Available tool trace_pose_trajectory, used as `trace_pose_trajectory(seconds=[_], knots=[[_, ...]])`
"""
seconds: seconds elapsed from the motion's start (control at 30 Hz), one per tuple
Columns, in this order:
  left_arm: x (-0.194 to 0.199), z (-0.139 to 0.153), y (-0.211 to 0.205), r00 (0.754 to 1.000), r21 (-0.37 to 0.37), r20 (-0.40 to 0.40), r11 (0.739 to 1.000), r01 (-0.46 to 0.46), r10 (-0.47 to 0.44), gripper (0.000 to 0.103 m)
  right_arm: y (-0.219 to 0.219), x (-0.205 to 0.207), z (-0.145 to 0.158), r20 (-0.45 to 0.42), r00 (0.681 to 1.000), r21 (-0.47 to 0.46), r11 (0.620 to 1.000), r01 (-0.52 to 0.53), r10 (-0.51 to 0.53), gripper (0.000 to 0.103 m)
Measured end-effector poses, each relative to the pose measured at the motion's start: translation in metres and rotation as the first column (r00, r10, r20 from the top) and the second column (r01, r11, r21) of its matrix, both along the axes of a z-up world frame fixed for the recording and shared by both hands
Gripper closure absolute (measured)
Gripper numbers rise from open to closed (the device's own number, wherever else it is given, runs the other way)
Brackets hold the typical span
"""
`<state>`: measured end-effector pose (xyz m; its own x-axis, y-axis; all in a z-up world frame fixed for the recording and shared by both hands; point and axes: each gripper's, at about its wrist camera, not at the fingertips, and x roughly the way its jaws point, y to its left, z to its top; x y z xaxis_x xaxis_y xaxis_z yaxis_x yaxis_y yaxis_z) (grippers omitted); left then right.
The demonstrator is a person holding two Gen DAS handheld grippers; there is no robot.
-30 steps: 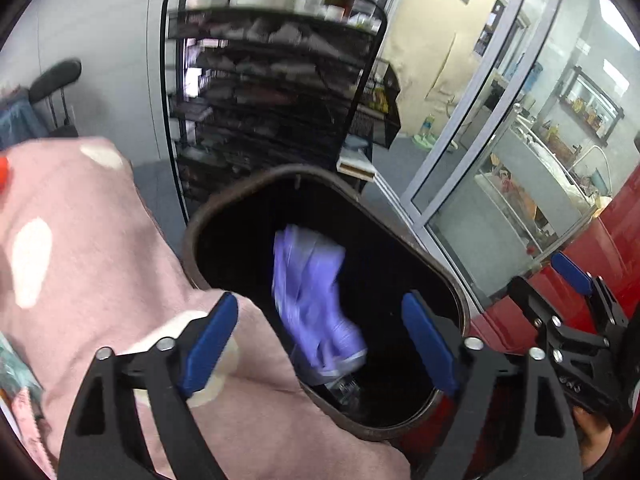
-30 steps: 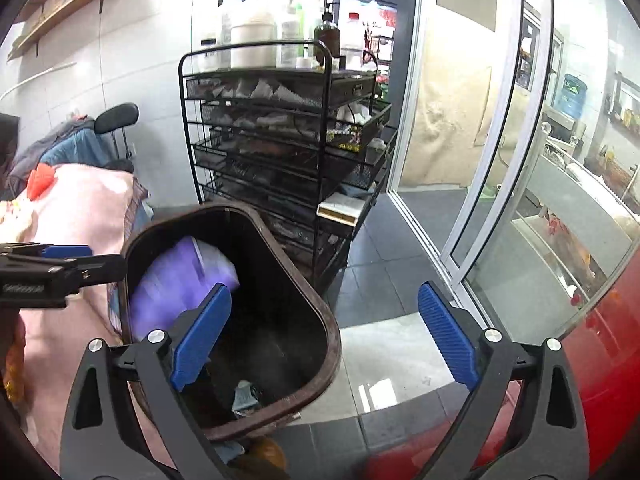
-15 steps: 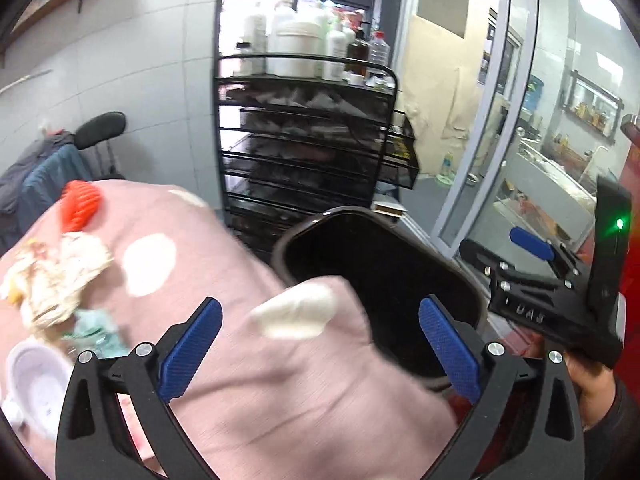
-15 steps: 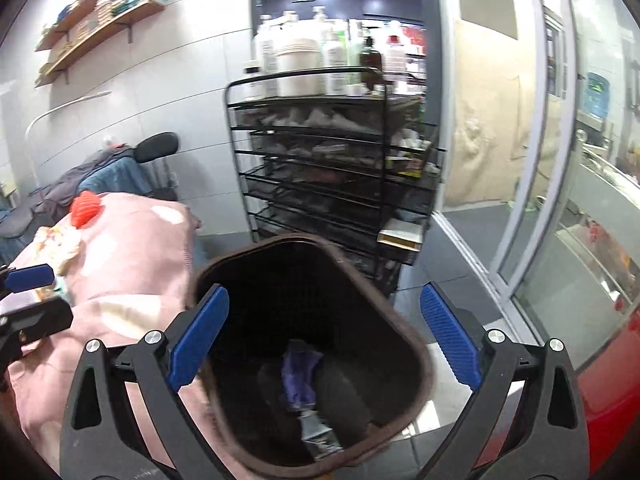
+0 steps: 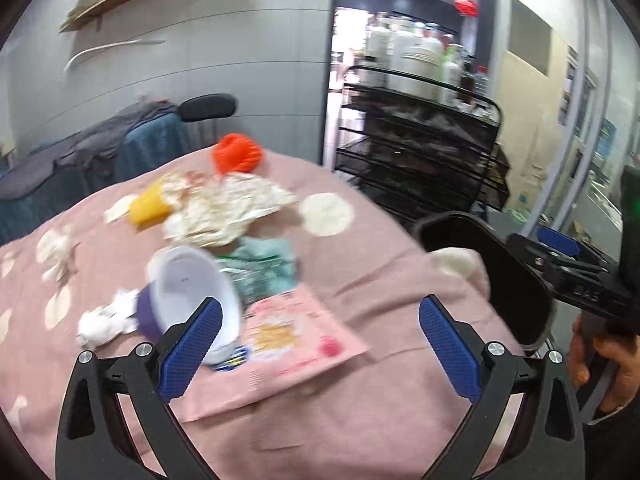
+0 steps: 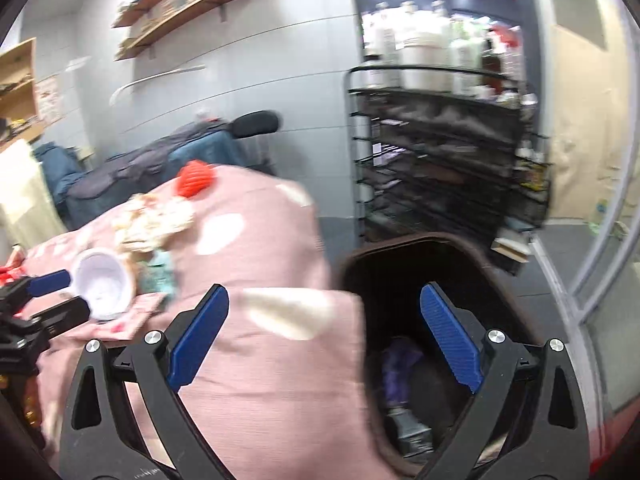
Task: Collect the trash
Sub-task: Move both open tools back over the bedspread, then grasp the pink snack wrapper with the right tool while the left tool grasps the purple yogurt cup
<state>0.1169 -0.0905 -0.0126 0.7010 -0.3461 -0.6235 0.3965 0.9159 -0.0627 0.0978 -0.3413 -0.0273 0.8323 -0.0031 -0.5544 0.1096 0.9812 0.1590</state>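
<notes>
Trash is partly collected: a purple scrap [image 6: 394,372] lies in the bin [image 6: 516,300] at 3 o'clock, while cup [image 5: 192,296], wrappers [image 5: 224,208] and pink packet [image 5: 296,332] remain on the table [image 5: 380,412]; both the left gripper [image 5: 320,350] and right gripper [image 6: 324,344] gape empty.

I am standing in what is looking like a beauty or massage salon, not a home. A black wire cart [image 5: 420,152] is carrying rows of big white pump bottles [image 5: 416,64] on its top tier, and folded things are filling its lower baskets. A treatment bed [image 5: 280,288] under a pink dotted cover is lying in front of me, and a second bed with a dark headrest [image 6: 256,124] is sitting by the grey tiled wall. Wooden shelves [image 6: 184,4] are hanging high up, and a glass partition [image 6: 600,216] is closing off the right side.
</notes>
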Motion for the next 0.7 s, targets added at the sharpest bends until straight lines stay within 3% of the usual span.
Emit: trace_pose_trajectory(seconds=[0.27,0.4,0.53,0.63,0.7], knots=[[0.007,-0.008,0.077,0.982,-0.007,-0.035,0.982,-0.188,0.188,0.006,0.058,0.019,-0.001,-0.054,0.974,0.018,0.976,-0.218,0.219,0.008],[0.017,-0.012,0.103,0.966,-0.058,-0.102,0.968,-0.245,0.238,0.017,0.088,0.029,-0.002,-0.102,0.939,0.022,0.945,-0.327,0.328,0.008],[0.030,-0.015,0.101,0.961,-0.052,-0.145,0.968,-0.244,0.235,0.026,0.114,0.039,-0.005,-0.159,0.900,0.035,0.914,-0.405,0.405,0.008],[0.043,-0.018,0.086,0.965,-0.001,-0.146,0.975,-0.222,0.219,0.028,0.127,0.048,-0.012,-0.207,0.871,0.068,0.895,-0.441,0.445,0.008],[0.054,-0.022,0.073,0.964,0.047,-0.151,0.976,-0.212,0.217,0.031,0.132,0.054,-0.018,-0.241,0.852,0.105,0.885,-0.453,0.465,0.015]])
